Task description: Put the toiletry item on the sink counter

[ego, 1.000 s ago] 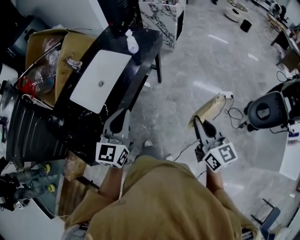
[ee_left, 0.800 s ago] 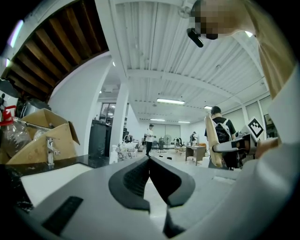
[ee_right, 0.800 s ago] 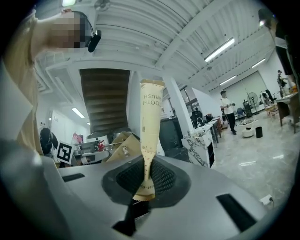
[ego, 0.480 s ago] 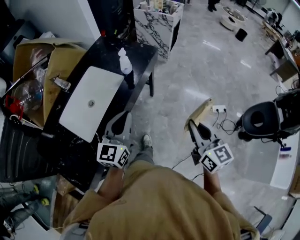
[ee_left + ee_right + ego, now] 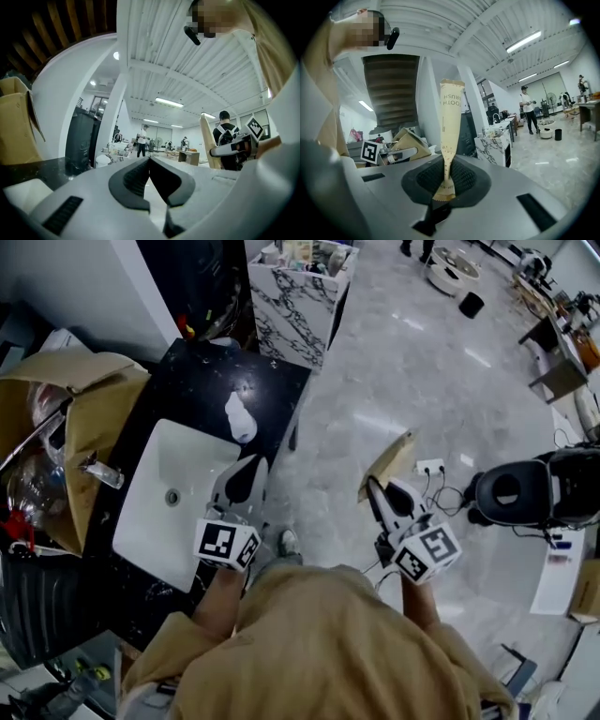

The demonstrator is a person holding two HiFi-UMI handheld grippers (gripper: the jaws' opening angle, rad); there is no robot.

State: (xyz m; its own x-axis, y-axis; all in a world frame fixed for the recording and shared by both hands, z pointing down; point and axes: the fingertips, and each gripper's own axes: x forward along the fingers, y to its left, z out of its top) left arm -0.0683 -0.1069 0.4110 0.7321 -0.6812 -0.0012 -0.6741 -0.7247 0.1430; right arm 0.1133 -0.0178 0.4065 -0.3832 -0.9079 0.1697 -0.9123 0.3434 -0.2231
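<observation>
A tan paper toothbrush packet (image 5: pixel 391 460) sticks up from my right gripper (image 5: pixel 371 487), which is shut on its lower end over the grey floor, to the right of the counter. In the right gripper view the packet (image 5: pixel 451 126) stands upright between the pads of that gripper (image 5: pixel 446 180). The black sink counter (image 5: pixel 202 371) with a white basin (image 5: pixel 155 521) lies at the left. My left gripper (image 5: pixel 249 465) is at the counter's right edge beside the basin. Its jaws (image 5: pixel 149 161) are shut with nothing between them.
A white bottle (image 5: pixel 240 416) lies on the counter beyond the left gripper, and a faucet (image 5: pixel 101 472) stands left of the basin. An open cardboard box (image 5: pixel 66 418), a marble-patterned cabinet (image 5: pixel 295 292), a black round chair (image 5: pixel 511 491) and a power strip (image 5: pixel 429 467) surround the spot.
Both grippers have travelled along the floor toward the sink; the counter and basin now lie close beside the left gripper. The right gripper still grips the packet.
</observation>
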